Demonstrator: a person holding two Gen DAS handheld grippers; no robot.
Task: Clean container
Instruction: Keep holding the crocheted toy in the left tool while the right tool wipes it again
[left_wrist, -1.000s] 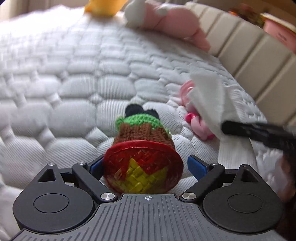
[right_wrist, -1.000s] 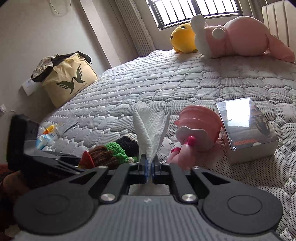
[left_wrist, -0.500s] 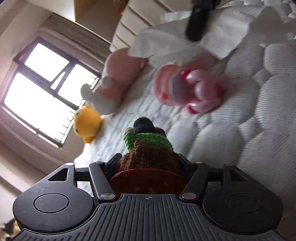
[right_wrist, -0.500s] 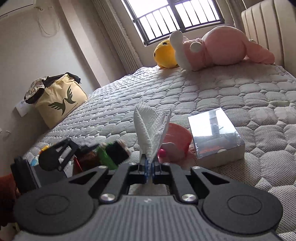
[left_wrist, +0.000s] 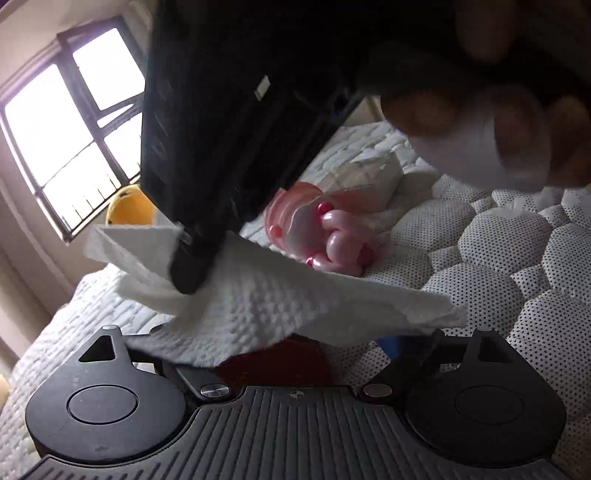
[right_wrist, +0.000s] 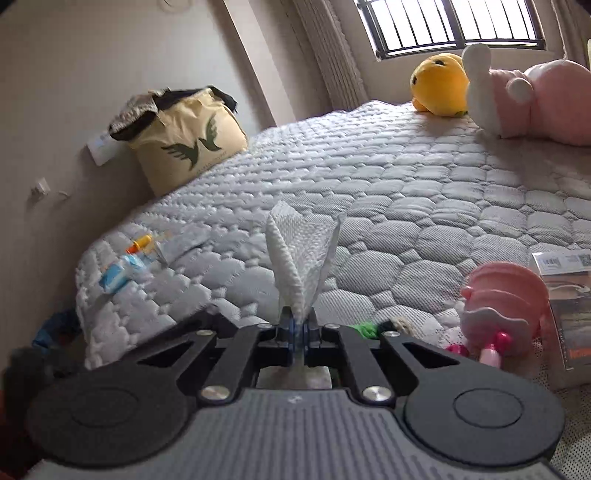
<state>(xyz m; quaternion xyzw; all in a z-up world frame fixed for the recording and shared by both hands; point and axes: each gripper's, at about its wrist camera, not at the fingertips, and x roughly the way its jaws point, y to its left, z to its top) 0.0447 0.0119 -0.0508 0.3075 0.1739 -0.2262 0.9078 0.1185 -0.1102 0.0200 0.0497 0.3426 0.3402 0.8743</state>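
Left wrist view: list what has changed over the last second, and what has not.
The white paper towel, pinched in the right gripper, has swung from the right side to drape over the red-bottomed crocheted container in the left gripper. Both grips stayed shut; the pink shell toy stayed put.

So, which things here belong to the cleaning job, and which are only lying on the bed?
For the job:
- paper towel, in right gripper
- red container, in left gripper

Lying about:
- pink toy
- yellow plush
- pink plush
- box
- beige bag
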